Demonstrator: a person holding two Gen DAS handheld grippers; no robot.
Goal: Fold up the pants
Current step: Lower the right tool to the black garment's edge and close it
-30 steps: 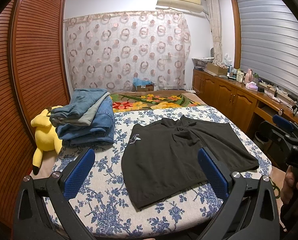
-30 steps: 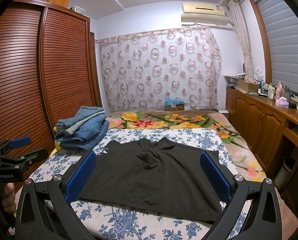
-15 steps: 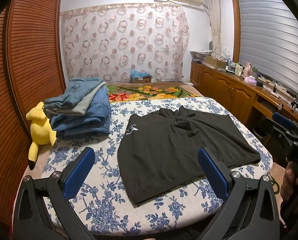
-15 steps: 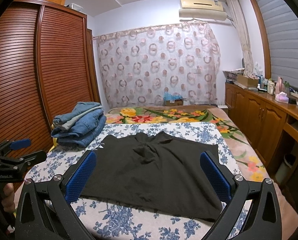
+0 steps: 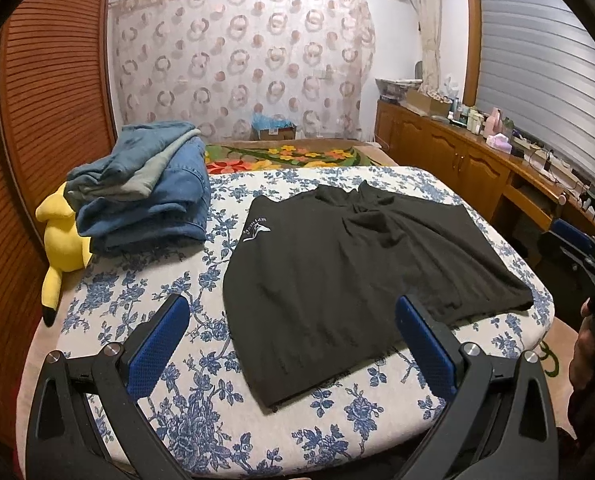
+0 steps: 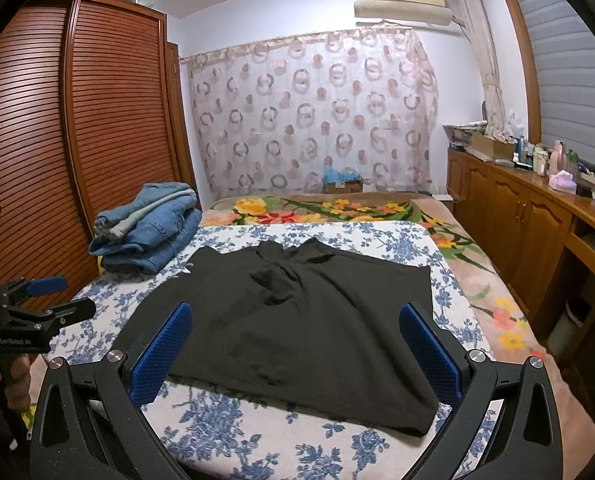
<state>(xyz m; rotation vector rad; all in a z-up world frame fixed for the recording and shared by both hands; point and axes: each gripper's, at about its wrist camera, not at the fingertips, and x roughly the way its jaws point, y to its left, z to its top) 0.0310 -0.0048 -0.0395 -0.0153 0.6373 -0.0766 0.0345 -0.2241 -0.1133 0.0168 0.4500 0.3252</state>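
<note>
A pair of black shorts lies spread flat on the blue-flowered bed cover, waistband towards me, a small white logo near its left edge. It also shows in the right wrist view. My left gripper is open and empty, held above the near edge of the bed in front of the shorts' left corner. My right gripper is open and empty, above the near hem of the shorts. Neither touches the cloth. The right gripper shows at the right edge of the left wrist view.
A stack of folded blue jeans sits at the bed's far left, with a yellow plush toy beside it. A wooden louvred wardrobe stands left; a wooden cabinet with bottles runs along the right. A floral blanket lies beyond.
Both grippers have moved forward and tilted down towards the bed, so the shorts look larger and lower in both views. The jaws stay open and the shorts have not moved.
</note>
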